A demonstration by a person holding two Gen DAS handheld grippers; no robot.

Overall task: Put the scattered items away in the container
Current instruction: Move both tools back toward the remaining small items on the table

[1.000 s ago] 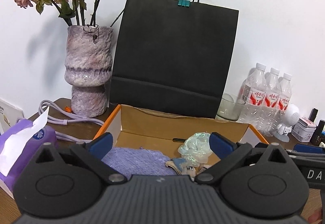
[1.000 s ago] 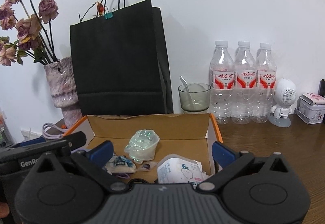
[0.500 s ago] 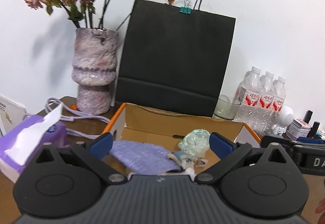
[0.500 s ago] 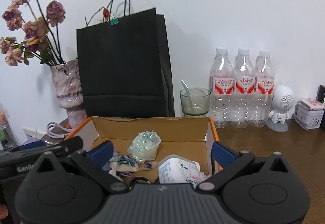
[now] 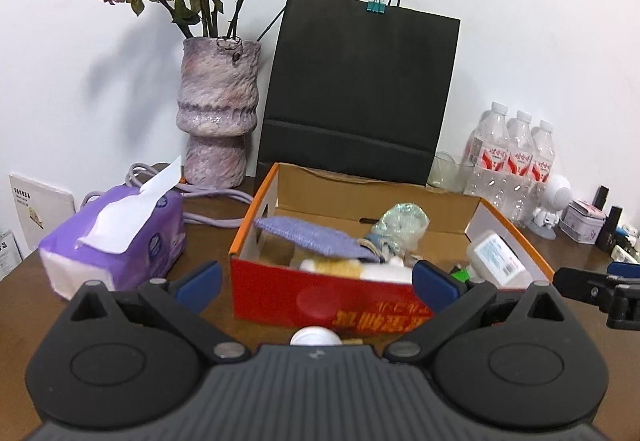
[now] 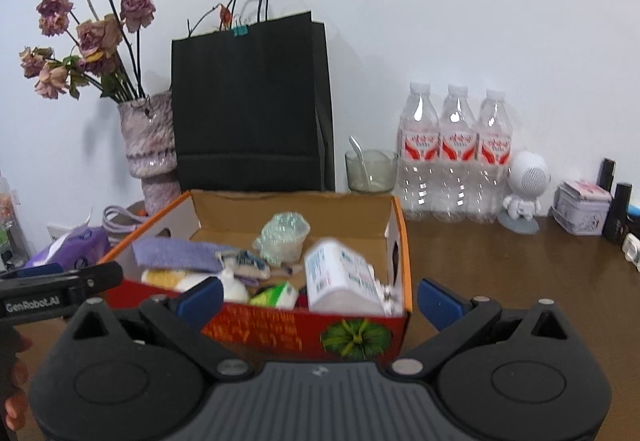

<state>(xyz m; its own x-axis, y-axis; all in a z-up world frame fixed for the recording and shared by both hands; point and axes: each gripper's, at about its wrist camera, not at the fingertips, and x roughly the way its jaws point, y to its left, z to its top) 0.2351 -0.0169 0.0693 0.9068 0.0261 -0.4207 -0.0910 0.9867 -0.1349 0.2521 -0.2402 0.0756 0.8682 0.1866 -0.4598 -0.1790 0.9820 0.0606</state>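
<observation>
Purple tissue pack (image 5: 116,237) sits left of the red cardboard box (image 5: 320,297) on your wooden table (image 6: 500,261). Your left gripper (image 5: 316,283) and right gripper (image 6: 320,297) hover near it, both spread wide and empty. Cloth (image 5: 308,237) and packets (image 6: 340,273) fill the box.

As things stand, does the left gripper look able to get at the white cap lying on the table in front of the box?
Probably yes. The left gripper is open and empty, and the white cap lies on the bare table just ahead, outside the box, with nothing over it.
</observation>
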